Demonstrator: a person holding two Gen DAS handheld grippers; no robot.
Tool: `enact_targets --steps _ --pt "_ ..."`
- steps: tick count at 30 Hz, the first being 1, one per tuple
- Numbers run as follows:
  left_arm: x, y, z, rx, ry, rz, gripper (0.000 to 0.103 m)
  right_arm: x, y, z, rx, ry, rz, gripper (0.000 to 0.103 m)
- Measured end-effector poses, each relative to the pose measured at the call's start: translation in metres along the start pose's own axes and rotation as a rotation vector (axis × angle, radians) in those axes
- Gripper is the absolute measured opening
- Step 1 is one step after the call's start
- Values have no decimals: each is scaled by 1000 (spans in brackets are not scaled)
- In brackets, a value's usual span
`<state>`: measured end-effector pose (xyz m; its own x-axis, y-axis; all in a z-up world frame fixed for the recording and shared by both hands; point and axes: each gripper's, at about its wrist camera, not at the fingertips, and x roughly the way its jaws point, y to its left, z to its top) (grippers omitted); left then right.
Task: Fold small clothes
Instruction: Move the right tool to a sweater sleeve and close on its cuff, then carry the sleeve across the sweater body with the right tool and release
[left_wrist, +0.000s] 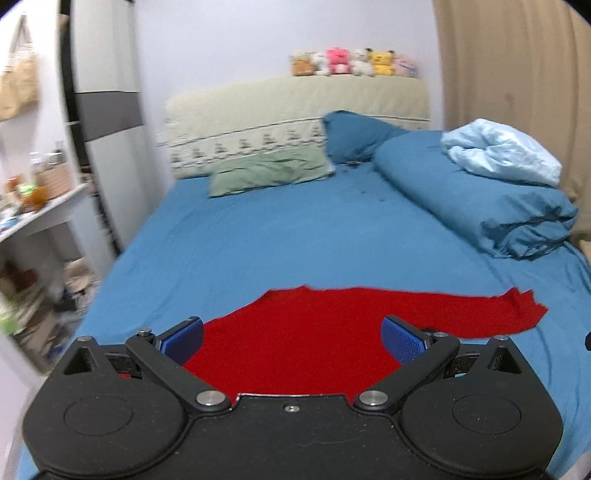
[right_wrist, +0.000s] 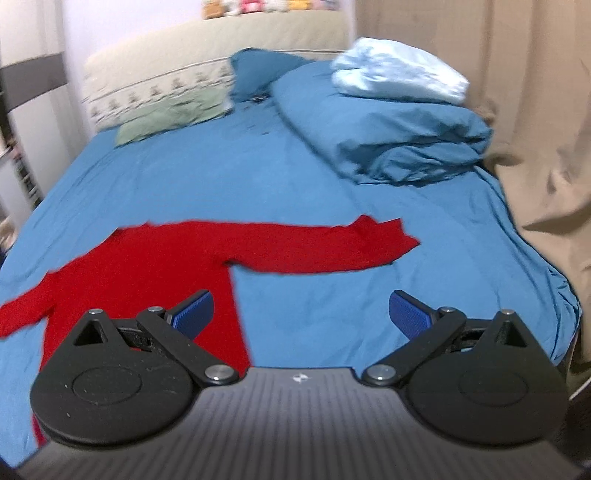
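A red long-sleeved top (left_wrist: 295, 332) lies flat on the blue bed sheet (left_wrist: 277, 240), sleeves spread to the sides. In the right wrist view the red top (right_wrist: 155, 266) shows its right sleeve (right_wrist: 332, 247) stretched out to the right. My left gripper (left_wrist: 293, 338) is open and empty, above the top's body. My right gripper (right_wrist: 301, 314) is open and empty, over the sheet (right_wrist: 221, 166) just right of the top's body and below the right sleeve.
A folded blue duvet (left_wrist: 480, 199) with a pale blue cloth (left_wrist: 506, 151) on it lies at the bed's right. Pillows (left_wrist: 269, 173) and plush toys (left_wrist: 354, 62) are at the headboard. A cluttered shelf (left_wrist: 33, 206) stands left; a beige curtain (right_wrist: 535, 129) hangs right.
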<state>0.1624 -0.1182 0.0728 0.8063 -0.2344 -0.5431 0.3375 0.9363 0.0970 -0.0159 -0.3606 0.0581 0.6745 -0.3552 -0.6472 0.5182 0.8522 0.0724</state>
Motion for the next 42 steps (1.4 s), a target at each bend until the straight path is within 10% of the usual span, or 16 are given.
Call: enact_targets --steps 16,25,28,36,42 --pt "280 -60 7 -7 127 -179 103 242 -91 -15 270 -5 -108 103" --pt "363 -87 -36 14 270 -177 103 342 -121 -37 390 9 -98 77" --pt "375 -91 -45 18 300 -180 103 351 -121 -37 398 -48 -106 76" --pt "398 -90 -54 -7 354 -181 103 357 -112 -17 367 -95 -106 25" --pt "388 -71 -43 35 324 -149 103 322 -70 42 311 -193 73 22"
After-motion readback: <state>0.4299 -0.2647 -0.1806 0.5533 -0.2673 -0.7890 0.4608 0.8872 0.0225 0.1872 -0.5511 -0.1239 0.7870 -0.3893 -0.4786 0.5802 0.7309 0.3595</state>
